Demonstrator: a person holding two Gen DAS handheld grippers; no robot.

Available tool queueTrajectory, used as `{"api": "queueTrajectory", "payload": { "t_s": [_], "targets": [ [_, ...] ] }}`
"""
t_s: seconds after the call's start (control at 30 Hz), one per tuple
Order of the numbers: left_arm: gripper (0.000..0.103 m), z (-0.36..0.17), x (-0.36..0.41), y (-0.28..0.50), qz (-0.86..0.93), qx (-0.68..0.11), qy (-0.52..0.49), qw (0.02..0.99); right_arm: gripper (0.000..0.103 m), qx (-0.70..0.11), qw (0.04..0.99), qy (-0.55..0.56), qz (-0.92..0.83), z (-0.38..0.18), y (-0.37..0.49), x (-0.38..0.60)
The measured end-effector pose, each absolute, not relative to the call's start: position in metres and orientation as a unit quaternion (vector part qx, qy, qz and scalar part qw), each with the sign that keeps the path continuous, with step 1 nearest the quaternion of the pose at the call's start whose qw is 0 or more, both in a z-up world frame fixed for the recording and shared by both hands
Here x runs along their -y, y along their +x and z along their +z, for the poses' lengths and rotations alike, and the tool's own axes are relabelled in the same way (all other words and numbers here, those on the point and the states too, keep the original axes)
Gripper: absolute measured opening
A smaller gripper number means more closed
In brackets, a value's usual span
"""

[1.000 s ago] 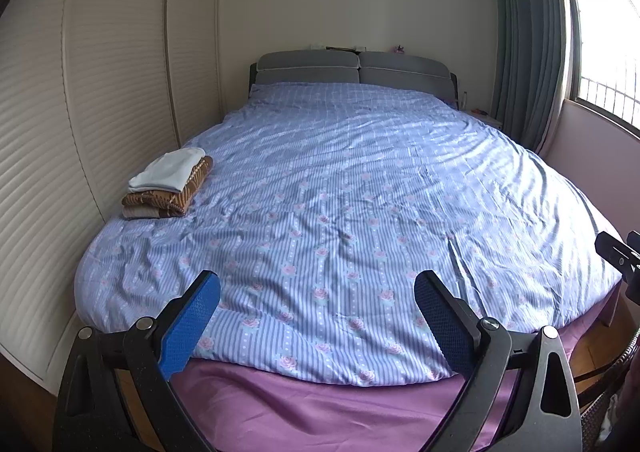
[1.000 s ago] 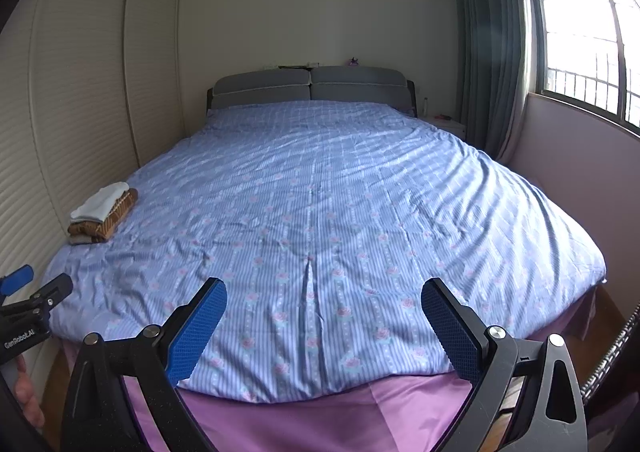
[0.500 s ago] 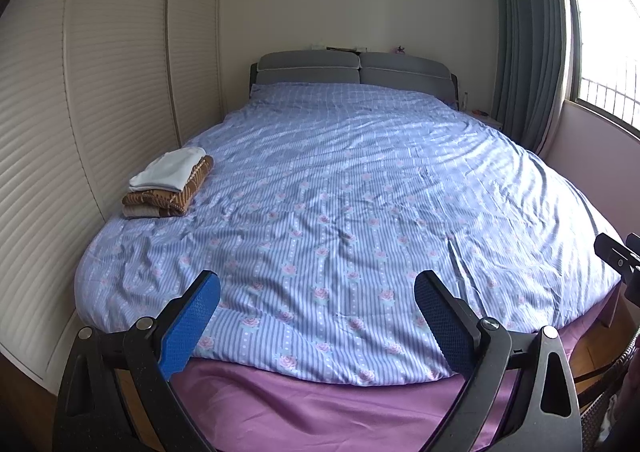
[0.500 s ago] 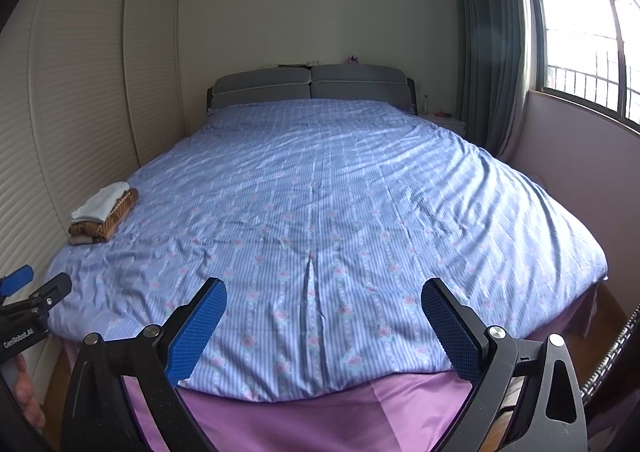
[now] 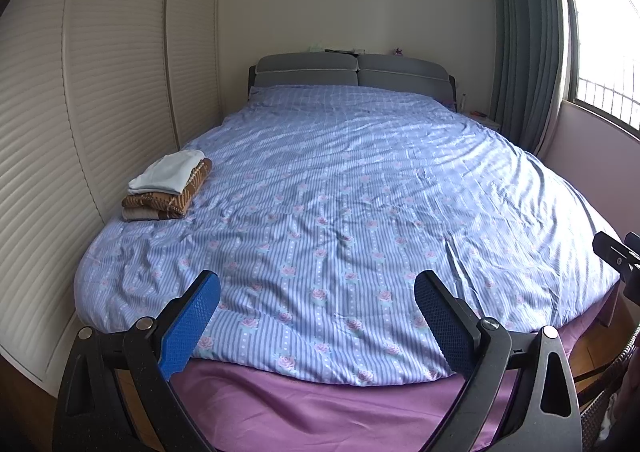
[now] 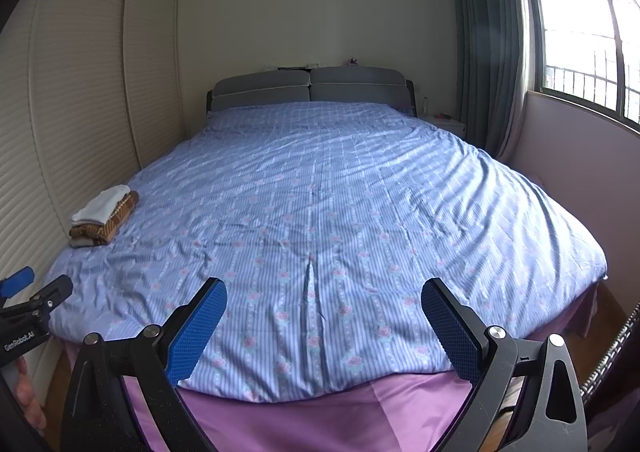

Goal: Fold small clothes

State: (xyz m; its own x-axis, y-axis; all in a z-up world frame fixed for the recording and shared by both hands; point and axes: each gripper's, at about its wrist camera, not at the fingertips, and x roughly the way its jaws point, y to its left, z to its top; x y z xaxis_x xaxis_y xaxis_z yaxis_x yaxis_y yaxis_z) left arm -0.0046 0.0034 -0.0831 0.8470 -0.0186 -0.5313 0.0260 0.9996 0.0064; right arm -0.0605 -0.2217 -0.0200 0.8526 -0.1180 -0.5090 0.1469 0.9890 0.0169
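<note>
A small stack of folded clothes (image 5: 168,185), white on top of brown striped pieces, lies on the left edge of the bed; it also shows in the right wrist view (image 6: 105,215). My left gripper (image 5: 316,316) is open and empty, held above the foot of the bed. My right gripper (image 6: 323,322) is open and empty, also at the foot of the bed. The left gripper shows at the left edge of the right wrist view (image 6: 32,304), and part of the right gripper at the right edge of the left wrist view (image 5: 618,256). No loose garment shows.
The bed carries a blue striped floral duvet (image 5: 360,211) over a purple sheet (image 5: 320,408). A louvred wardrobe (image 5: 100,91) stands along the left. A grey headboard (image 6: 308,87), curtain (image 6: 484,51) and window (image 6: 580,39) lie beyond.
</note>
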Motion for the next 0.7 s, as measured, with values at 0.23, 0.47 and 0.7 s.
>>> {"api": "queueTrajectory", "payload": {
  "t_s": [0.23,0.47,0.7],
  "targets": [
    [0.099,-0.0832,-0.0036,-0.0045,-0.011,-0.276,0.007,0.961,0.099,-0.263,0.962,0.029,-0.068,-0.0206,-0.0604,0.2227],
    [0.099,-0.0830,-0.0025,-0.0053,-0.013,-0.276,0.007,0.961,0.099,-0.263,0.962,0.028,-0.068,-0.0213,-0.0600,0.2238],
    [0.099,-0.0828,-0.0009,-0.0058,-0.013,-0.276,0.008,0.961,0.099,-0.265,0.961,0.031,-0.070,-0.0217,-0.0609,0.2217]
  ]
}}
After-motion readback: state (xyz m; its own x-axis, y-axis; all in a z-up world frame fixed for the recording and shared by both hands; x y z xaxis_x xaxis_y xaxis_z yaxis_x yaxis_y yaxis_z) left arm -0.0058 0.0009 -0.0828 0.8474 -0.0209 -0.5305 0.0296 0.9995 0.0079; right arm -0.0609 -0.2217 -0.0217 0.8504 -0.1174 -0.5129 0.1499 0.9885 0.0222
